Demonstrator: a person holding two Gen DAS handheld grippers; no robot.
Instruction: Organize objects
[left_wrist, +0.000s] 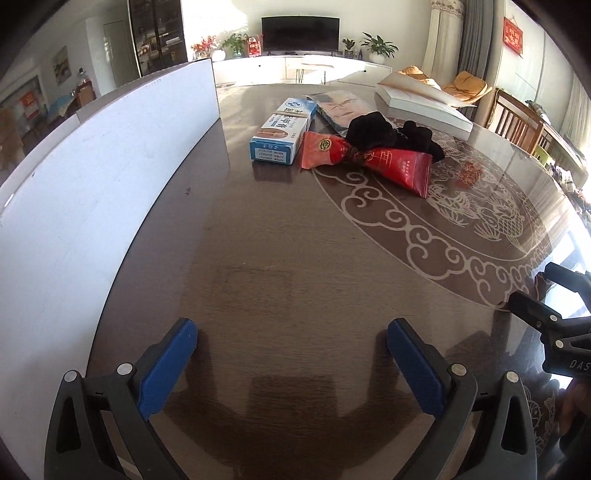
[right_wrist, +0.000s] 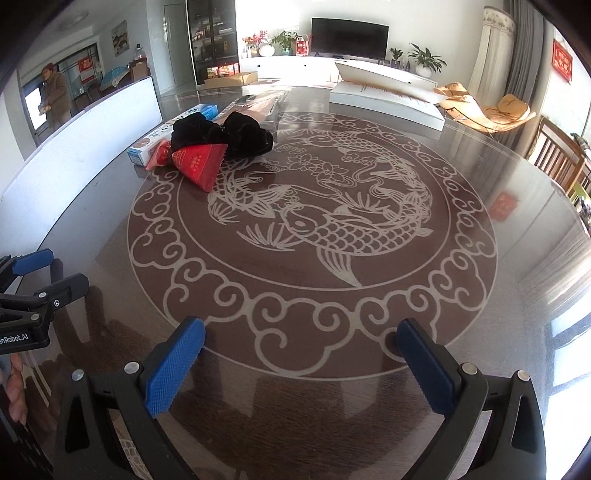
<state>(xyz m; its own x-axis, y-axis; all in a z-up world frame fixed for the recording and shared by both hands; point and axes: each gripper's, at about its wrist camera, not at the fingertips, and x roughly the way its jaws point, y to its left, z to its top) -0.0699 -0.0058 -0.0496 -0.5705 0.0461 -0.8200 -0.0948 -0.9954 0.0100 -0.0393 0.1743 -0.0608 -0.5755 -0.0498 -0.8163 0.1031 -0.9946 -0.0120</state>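
My left gripper (left_wrist: 291, 343) spread wide over bare dark table (left_wrist: 258, 240), nothing between blue pads. My right gripper (right_wrist: 301, 343) equally wide, empty, above fish medallion (right_wrist: 325, 214). Pile sits far side of table — blue-white box (left_wrist: 282, 131), red snack packet (left_wrist: 369, 160) just beside it, black cloth (left_wrist: 391, 134) resting on packet. White board (left_wrist: 92, 184) stands along left edge.

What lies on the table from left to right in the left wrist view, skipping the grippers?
white board → blue-and-white box → red snack packet → white open box. The black cloth and the clear packet overlap the others, so they are left out.
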